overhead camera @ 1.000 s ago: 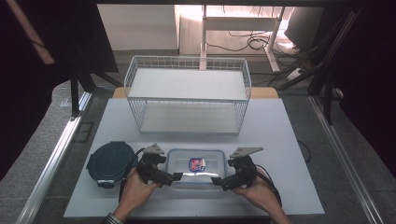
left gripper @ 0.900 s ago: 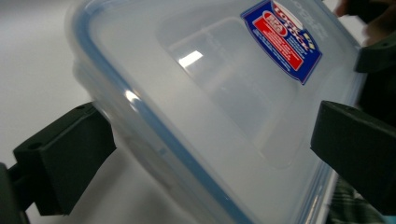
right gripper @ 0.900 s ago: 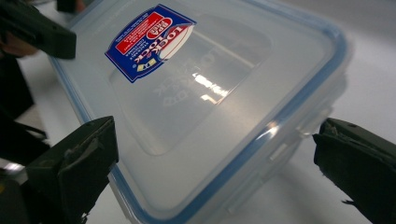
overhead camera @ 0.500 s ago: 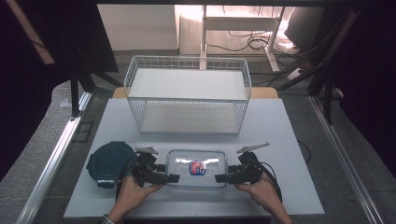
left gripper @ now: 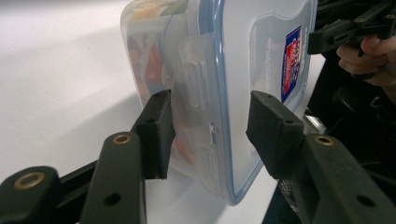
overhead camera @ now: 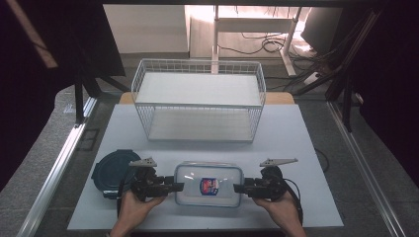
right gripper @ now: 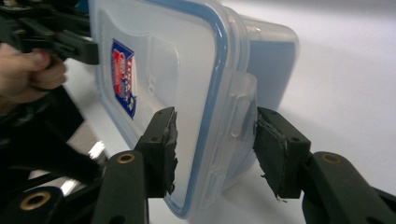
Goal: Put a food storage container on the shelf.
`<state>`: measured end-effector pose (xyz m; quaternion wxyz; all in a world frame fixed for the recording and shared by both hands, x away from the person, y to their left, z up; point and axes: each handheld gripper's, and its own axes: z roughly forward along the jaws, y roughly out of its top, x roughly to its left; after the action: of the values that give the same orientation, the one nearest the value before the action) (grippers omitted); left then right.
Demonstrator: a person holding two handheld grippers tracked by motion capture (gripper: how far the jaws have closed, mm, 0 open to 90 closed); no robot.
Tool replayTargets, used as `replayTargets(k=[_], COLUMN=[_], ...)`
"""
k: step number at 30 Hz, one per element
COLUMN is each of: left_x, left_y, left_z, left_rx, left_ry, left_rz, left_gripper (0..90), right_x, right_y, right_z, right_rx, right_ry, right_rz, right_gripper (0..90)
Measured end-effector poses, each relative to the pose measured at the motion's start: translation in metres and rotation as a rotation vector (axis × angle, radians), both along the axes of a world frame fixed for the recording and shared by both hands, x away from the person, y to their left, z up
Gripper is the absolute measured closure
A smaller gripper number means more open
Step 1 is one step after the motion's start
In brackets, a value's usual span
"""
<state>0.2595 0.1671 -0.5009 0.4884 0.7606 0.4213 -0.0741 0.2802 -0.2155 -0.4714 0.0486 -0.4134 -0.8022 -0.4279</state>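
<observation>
A clear plastic food container [overhead camera: 208,183] with a blue-rimmed lid and a red-and-blue label lies near the white table's front edge. My left gripper [overhead camera: 178,187] takes its left end and my right gripper [overhead camera: 238,188] its right end. In the left gripper view the container [left gripper: 233,56] has its end latch between the jaws of the left gripper [left gripper: 210,130], one pad under the body and one on the lid. The right gripper view shows the right gripper [right gripper: 215,140] clamping the container [right gripper: 163,60] the same way. Both pairs of jaws have just been closing onto it.
A dark blue round lidded dish [overhead camera: 111,173] sits just left of my left hand. A white wire basket [overhead camera: 197,104] stands at the back middle of the table [overhead camera: 296,148]. A metal rail runs along the left side.
Both grippers have slid inward along the container's ends and their jaws have closed from wide apart onto it. The hands have drawn slightly toward the front edge.
</observation>
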Motion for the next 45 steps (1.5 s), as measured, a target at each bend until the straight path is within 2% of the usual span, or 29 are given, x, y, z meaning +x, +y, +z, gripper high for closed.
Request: replayTargets(k=[3, 4, 8, 11, 15, 18, 26, 31, 32, 33, 34, 35, 37, 45], left_x=[0.000, 0.000, 0.001, 0.002, 0.006, 0.009, 0.015, 0.023, 0.023, 0.027, 0.027, 0.030, 0.033, 0.047], left_y=[0.001, 0.000, -0.001, 0.000, 0.003, 0.005, 0.013, 0.017, 0.017, 0.019, 0.019, 0.020, 0.021, 0.025], left_z=[-0.001, -0.001, 0.001, 0.003, 0.010, 0.015, 0.030, 0.048, 0.048, 0.056, 0.056, 0.064, 0.070, 0.087], left_rx=[-0.015, -0.014, -0.027, -0.041, -0.059, -0.070, -0.078, -0.077, -0.077, -0.073, -0.073, -0.067, -0.062, -0.070], left_ry=[-0.001, -0.008, -0.020, -0.026, -0.041, -0.046, -0.069, -0.104, -0.104, -0.114, -0.114, -0.127, -0.136, -0.157], left_rz=[0.011, 0.012, 0.015, 0.013, 0.011, 0.016, 0.034, 0.049, 0.049, 0.051, 0.051, 0.054, 0.061, 0.072], left_gripper=[52.7, 53.0, 53.3, 54.1, 54.4, 54.3, 54.1, 53.7, 53.7, 53.7, 53.6, 53.5, 53.4, 52.8], right_x=[0.001, 0.001, 0.001, 0.001, 0.002, 0.004, 0.010, 0.018, 0.020, 0.022, 0.022, 0.026, 0.029, 0.042], right_y=[0.000, -0.001, -0.002, -0.003, -0.005, -0.005, -0.002, 0.003, 0.003, 0.004, 0.004, 0.006, 0.008, 0.013], right_z=[-0.001, -0.002, 0.003, 0.005, 0.011, 0.015, 0.024, 0.038, 0.040, 0.043, 0.043, 0.049, 0.054, 0.075], right_rx=[0.014, 0.026, 0.025, 0.038, 0.057, 0.077, 0.108, 0.122, 0.125, 0.129, 0.129, 0.131, 0.131, 0.123], right_ry=[-0.004, -0.020, -0.058, -0.067, -0.092, -0.092, -0.111, -0.138, -0.143, -0.147, -0.147, -0.156, -0.165, -0.200], right_rz=[-0.018, -0.026, -0.041, -0.045, -0.045, -0.048, -0.028, -0.017, -0.017, -0.015, -0.015, -0.010, -0.008, -0.011], right_gripper=[50.0, 50.0, 50.0, 50.1, 50.5, 51.2, 52.6, 52.9, 52.8, 52.9, 52.9, 52.9, 52.8, 52.8])
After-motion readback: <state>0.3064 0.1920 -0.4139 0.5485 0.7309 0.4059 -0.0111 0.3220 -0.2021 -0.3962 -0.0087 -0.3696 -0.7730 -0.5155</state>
